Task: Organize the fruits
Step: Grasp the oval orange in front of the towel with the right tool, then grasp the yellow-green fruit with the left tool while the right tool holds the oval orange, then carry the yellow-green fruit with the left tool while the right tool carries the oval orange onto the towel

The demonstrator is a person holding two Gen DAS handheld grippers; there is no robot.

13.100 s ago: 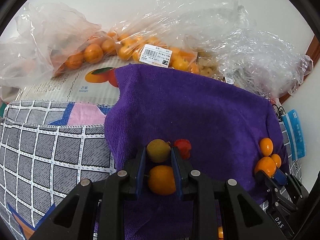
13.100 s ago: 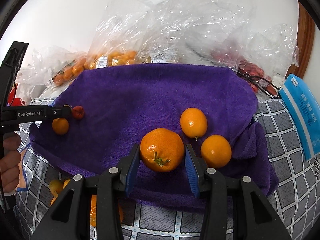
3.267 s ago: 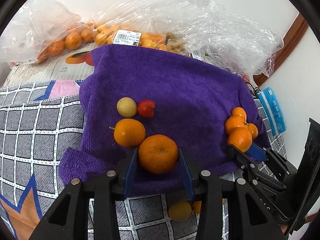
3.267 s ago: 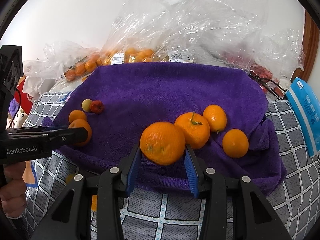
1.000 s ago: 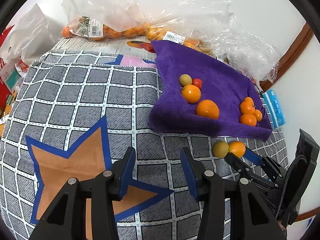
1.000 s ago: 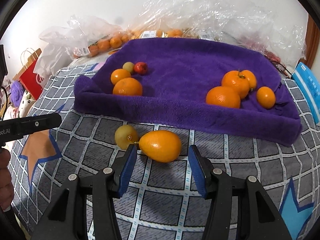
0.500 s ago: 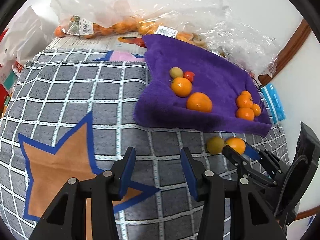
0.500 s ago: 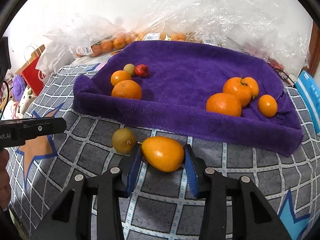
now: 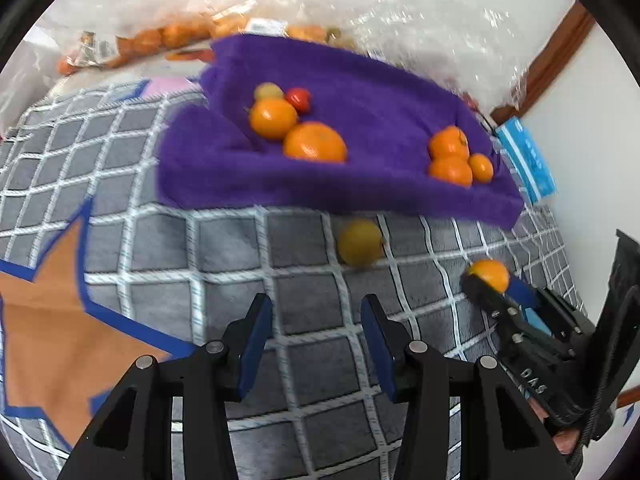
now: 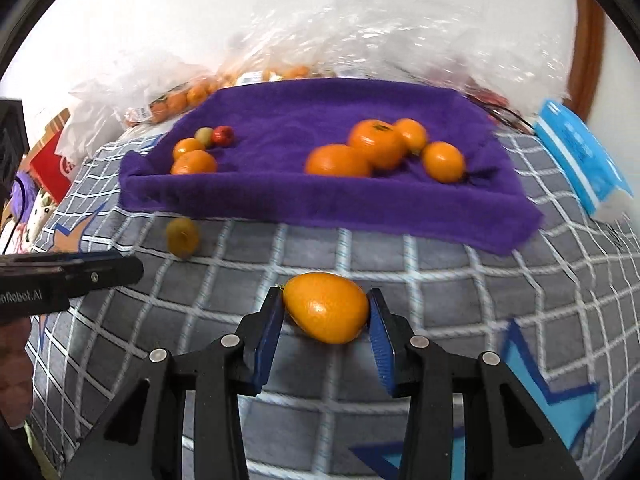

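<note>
Orange and egg-shaped, the kumquat-like fruit (image 10: 326,307) sits clenched between the blue pads of the right gripper (image 10: 325,322), over the grey checked blanket (image 10: 360,256), in front of the purple towel (image 10: 320,196). The left gripper (image 9: 317,338) is spread with nothing between its jaws, near the yellow-green fruit (image 9: 360,242) loose on the blanket.

The grip catches the oval fruit across its length — a smooth, tapered skin could squirt out sideways if squeezed harder, or roll off the soft, sloping blanket if dropped short of the towel. The loose round fruit may also roll if the left jaws nudge it before closing.

A second ago the right jaws stood wide around the orange fruit as it lay beside the yellow-green one; now they have closed on it and the two fruits are apart. The left gripper has drifted nearer the loose fruit.
</note>
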